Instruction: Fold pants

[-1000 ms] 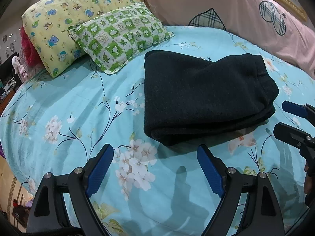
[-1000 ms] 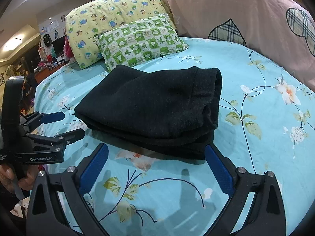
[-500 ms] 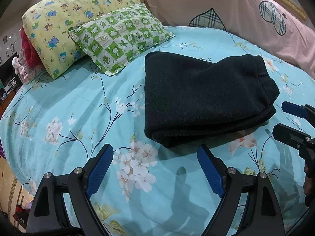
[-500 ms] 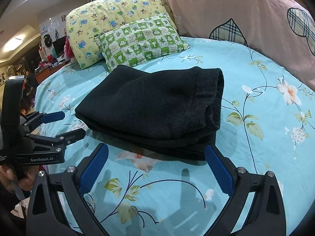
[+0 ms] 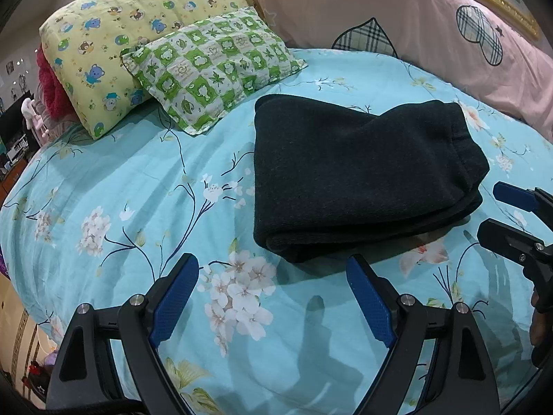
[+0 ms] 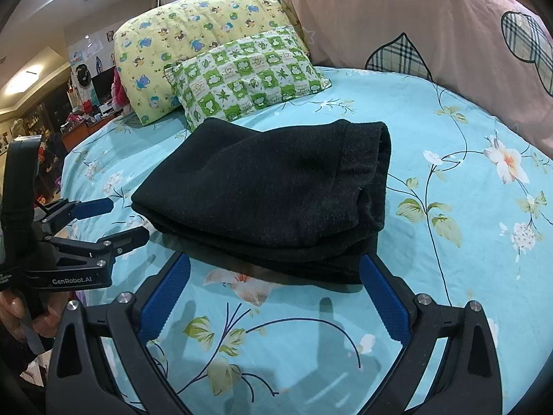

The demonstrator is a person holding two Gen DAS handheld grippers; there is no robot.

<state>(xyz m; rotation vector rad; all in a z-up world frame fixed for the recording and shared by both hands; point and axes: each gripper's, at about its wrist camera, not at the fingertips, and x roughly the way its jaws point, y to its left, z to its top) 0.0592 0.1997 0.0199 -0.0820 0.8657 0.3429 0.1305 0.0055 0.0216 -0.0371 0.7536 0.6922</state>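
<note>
We see the black pants (image 5: 359,180) lying folded into a thick, layered bundle on the turquoise floral bedsheet (image 5: 138,200), and we take that bundle as our landmark. Its elastic waistband end (image 6: 373,169) faces the pink quilt (image 6: 432,24) side, and its folded edge runs along the near side, towards both tools.

On the near side of the pants we hold the left gripper (image 5: 273,297) just above the sheet, its blue-padded fingers (image 5: 172,301) spread wide with nothing between them; only printed blossoms show in the gap. It is near the bundle's closest corner but apart from it.

The right gripper (image 6: 274,297) is likewise released, its jaws wide apart and empty, hovering near the front edge of the pants. The tip of its right finger looks very close to the lowest fabric layer; we cannot tell whether it touches. In the left wrist view, this same tool appears at the right of the bundle, beside the waistband corner.

Beyond the pants, on the far side, a green checked pillow (image 5: 214,72) leans on a yellow cartoon-print pillow (image 5: 121,41), both well apart from the bundle. A hand (image 6: 31,314) grips the left tool's handle.
</note>
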